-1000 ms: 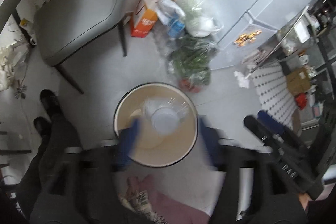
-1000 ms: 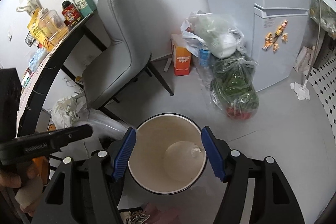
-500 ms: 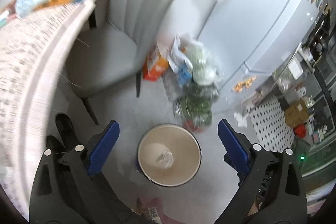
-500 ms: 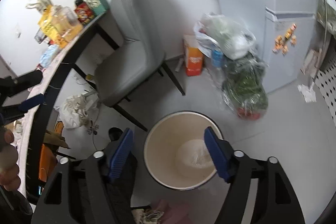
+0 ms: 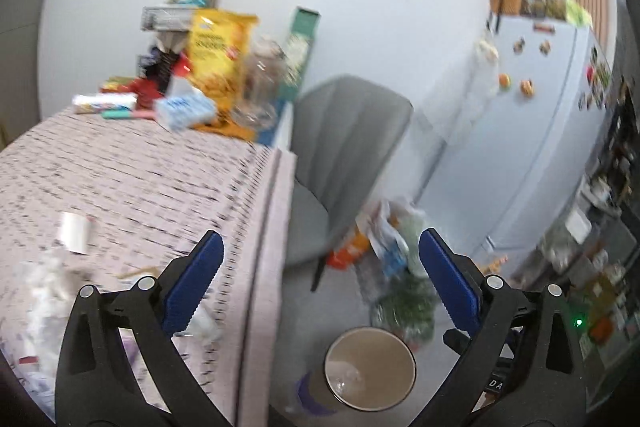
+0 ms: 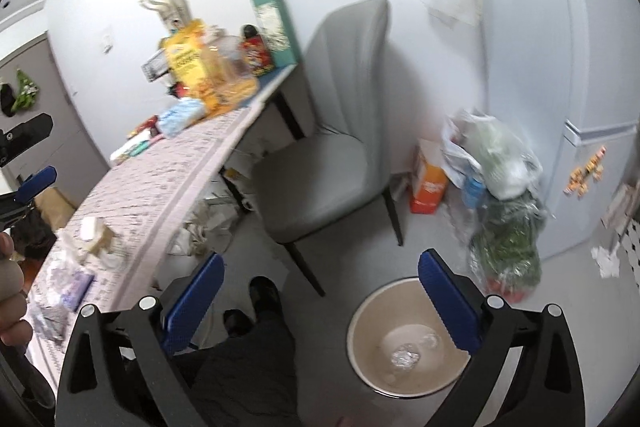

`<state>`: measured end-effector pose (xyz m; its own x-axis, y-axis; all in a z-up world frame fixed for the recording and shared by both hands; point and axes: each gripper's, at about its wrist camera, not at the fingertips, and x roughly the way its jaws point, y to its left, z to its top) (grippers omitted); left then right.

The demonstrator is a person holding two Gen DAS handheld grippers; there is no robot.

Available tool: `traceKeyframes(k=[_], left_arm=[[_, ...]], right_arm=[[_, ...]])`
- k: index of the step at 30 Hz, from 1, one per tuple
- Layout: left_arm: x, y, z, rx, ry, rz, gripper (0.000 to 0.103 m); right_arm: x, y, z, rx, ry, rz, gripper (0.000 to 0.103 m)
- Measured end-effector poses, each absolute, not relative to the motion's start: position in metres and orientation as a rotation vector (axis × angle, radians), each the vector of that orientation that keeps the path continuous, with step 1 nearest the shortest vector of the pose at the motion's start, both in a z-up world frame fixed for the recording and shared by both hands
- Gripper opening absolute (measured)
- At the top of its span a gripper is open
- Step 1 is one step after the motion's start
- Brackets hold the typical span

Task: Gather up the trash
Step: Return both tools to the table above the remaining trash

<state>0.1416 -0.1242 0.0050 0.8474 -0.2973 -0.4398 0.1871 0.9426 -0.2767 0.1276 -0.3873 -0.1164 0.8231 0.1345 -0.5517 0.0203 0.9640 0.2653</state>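
Observation:
A round beige trash bin (image 5: pixel 370 367) stands on the floor beside the table and holds a clear plastic cup (image 5: pixel 347 383); it also shows in the right wrist view (image 6: pixel 404 351), with the cup (image 6: pixel 406 354) inside. My left gripper (image 5: pixel 320 279) is open and empty, high above the table edge. My right gripper (image 6: pixel 320 301) is open and empty, above the floor left of the bin. Crumpled white trash (image 5: pixel 44 291) and a white paper scrap (image 5: pixel 74 231) lie on the table's patterned cloth (image 5: pixel 160 183). That trash also shows in the right wrist view (image 6: pixel 92 239).
A grey chair (image 6: pixel 332 163) stands by the table. Plastic bags of greens (image 6: pixel 508 243) and an orange box (image 6: pixel 428 183) sit against a white fridge (image 5: pixel 532 131). Boxes, a jar and packets (image 5: pixel 216 67) crowd the table's far end. The person's legs and shoes (image 6: pixel 256 311) are below.
Both grippers have lifted and tilted up away from the bin, toward the table. The left has swung left over the tabletop. The plastic cup stays in the bin.

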Motion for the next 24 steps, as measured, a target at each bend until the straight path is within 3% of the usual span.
traceKeyframes(k=[9, 24], left_arm=[[0.090, -0.050, 0.001, -0.354, 0.464, -0.113, 0.097], [0.023, 0.022, -0.013, -0.307, 0.432, -0.108, 0.097]], right_arm=[[0.121, -0.318, -0.086, 0.204, 0.577, 0.127, 0.095], [0.104, -0.222, -0.072, 0.112, 0.538, 0.301, 0.095]])
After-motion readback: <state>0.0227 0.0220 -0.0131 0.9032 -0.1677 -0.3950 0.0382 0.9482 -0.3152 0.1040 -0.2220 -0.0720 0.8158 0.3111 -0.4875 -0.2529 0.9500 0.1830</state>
